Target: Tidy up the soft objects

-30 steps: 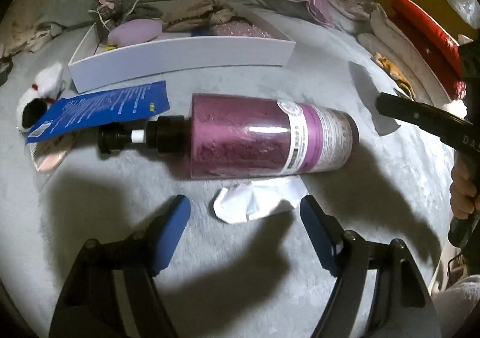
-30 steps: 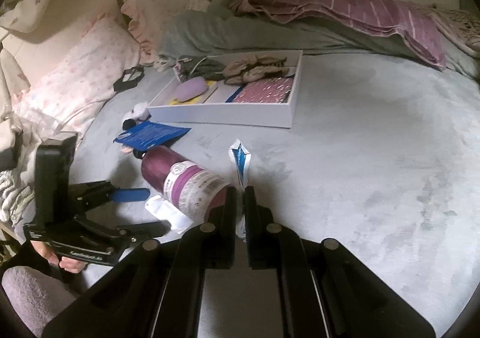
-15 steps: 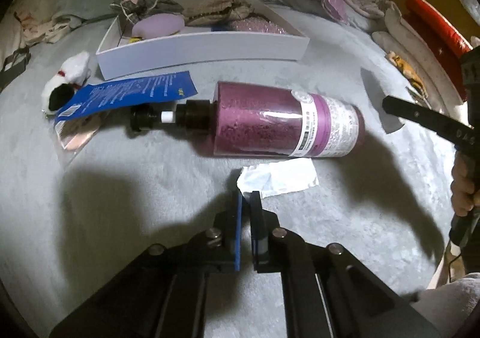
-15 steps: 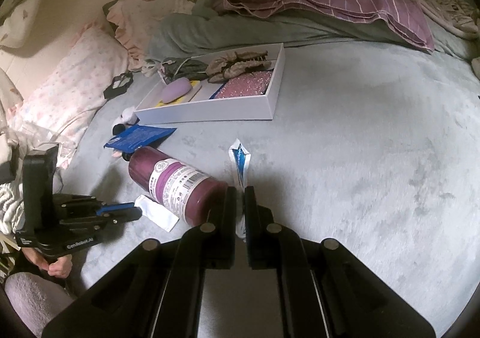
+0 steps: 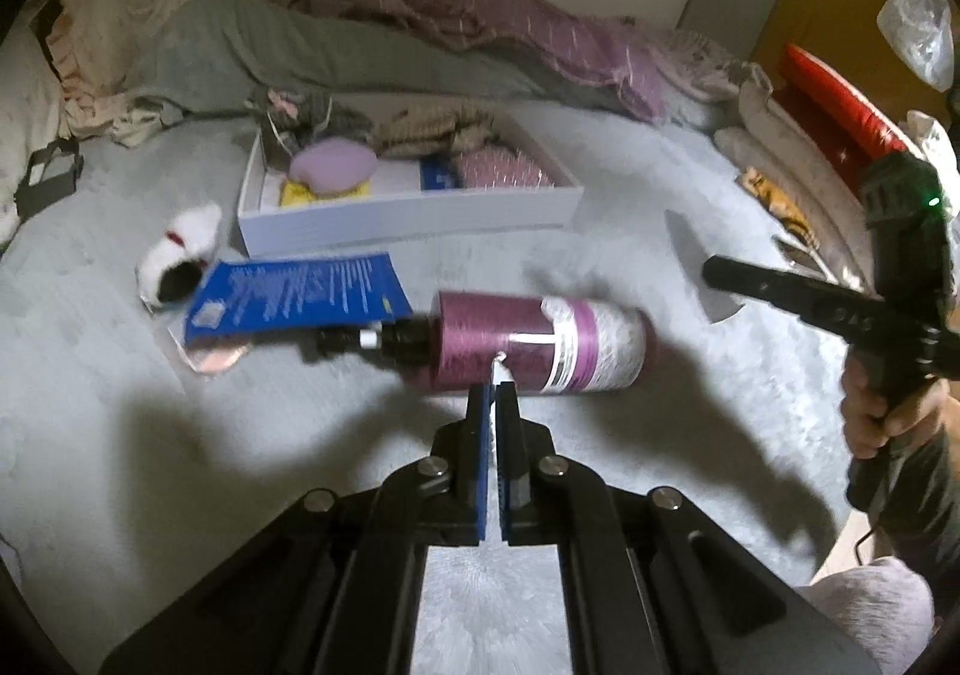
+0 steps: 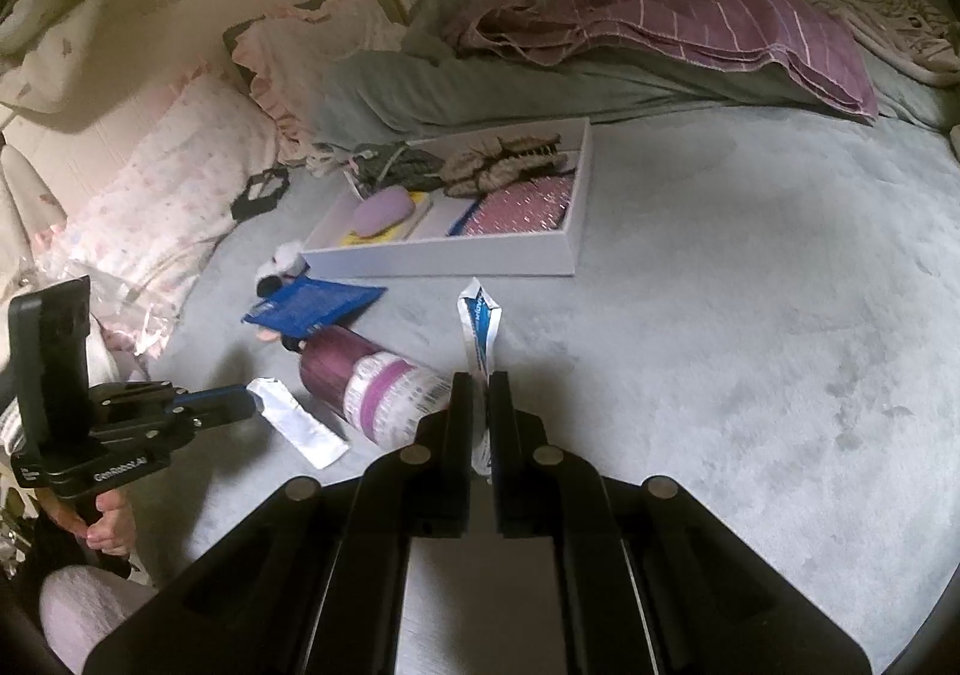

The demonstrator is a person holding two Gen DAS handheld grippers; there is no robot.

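My left gripper [image 5: 495, 393] is shut on a flat white sachet [image 6: 297, 423] and holds it edge-on just above the grey bed cover, in front of a purple pump bottle [image 5: 528, 345] lying on its side. My right gripper [image 6: 480, 393] is shut on a white and blue sachet [image 6: 478, 327] that sticks up between its fingers. A white tray [image 5: 408, 216] beyond the bottle holds a lilac pad, cloth pieces and a pink packet. A blue packet [image 5: 294, 303] and a small white and black plush toy [image 5: 177, 255] lie left of the bottle.
Grey and striped purple blankets [image 6: 660, 39] are heaped along the far side of the bed. Pink pillows [image 6: 168, 183] lie at the left. A black buckle [image 6: 261, 192] lies near the pillows. Red and yellow things [image 5: 840, 105] sit past the bed's right edge.
My left gripper closed on the white sachet and lifted it off the cover, tilting up. My right gripper stays shut on its sachet and has drawn back a little.
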